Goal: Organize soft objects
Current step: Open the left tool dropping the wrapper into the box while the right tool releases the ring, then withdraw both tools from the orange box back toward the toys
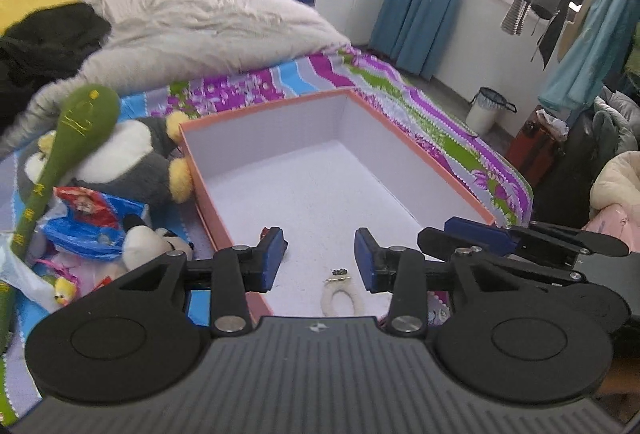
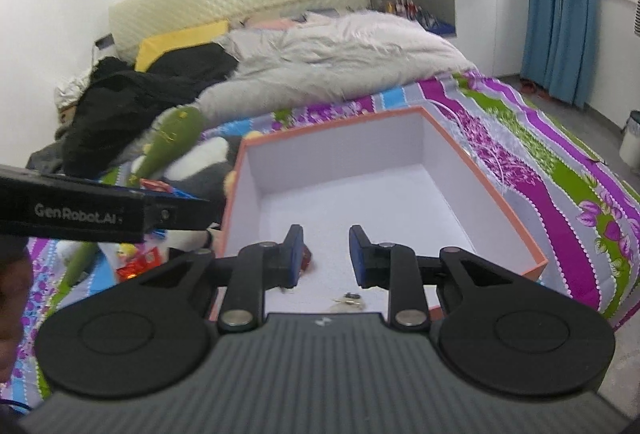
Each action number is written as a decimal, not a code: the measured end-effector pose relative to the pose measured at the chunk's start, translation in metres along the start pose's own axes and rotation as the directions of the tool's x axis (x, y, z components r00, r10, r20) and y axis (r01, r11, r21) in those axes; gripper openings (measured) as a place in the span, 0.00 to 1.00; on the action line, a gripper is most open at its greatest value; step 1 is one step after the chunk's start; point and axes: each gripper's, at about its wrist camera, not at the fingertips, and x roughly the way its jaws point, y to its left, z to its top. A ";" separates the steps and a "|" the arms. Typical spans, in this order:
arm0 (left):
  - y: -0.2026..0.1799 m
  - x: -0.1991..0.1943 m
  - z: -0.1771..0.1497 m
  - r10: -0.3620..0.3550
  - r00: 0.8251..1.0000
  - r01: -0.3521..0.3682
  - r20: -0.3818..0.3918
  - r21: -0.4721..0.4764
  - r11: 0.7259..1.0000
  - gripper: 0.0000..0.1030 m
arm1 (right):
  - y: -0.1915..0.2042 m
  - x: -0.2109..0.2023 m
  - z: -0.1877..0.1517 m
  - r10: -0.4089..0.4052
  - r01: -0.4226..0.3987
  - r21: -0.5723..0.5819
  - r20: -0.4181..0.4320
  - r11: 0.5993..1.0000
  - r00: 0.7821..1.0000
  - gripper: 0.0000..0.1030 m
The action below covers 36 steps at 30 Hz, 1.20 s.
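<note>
Both tongs, left tongs [image 1: 320, 258] and right tongs [image 2: 325, 254], hang part-open and empty over the box [image 1: 420, 157], so next grab's probably the penguin plush [image 1: 136, 157].

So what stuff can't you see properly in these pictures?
- Small red thing in the box: right wrist view, mostly behind a gripper finger.
- White loop with a metal clip: left wrist view, lower end cut off by the gripper body, too small to name.
- Penguin plush: left wrist view, face hidden by the green plush club.
- Print on the blue and red bag: crumpled, unreadable.
</note>
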 end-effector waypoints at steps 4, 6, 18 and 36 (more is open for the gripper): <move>0.002 -0.024 -0.016 0.015 0.999 -0.016 0.046 0.007 1.000 0.44 | 0.014 -0.014 -0.008 0.029 -0.029 -0.013 0.036 1.000 0.999 0.28; 0.006 -0.035 -0.023 0.026 0.998 -0.025 0.063 -0.004 1.000 0.44 | 0.019 -0.020 -0.012 0.045 -0.045 -0.007 0.046 0.999 0.998 0.28; 0.040 -0.096 -0.070 0.062 0.988 -0.044 0.138 -0.128 0.991 0.44 | 0.058 -0.045 -0.040 0.122 -0.121 -0.021 0.065 0.992 0.990 0.28; 0.081 -0.134 -0.139 0.132 0.985 -0.100 0.110 -0.259 0.961 0.44 | 0.098 -0.055 -0.080 0.169 -0.168 -0.070 0.007 0.983 0.986 0.28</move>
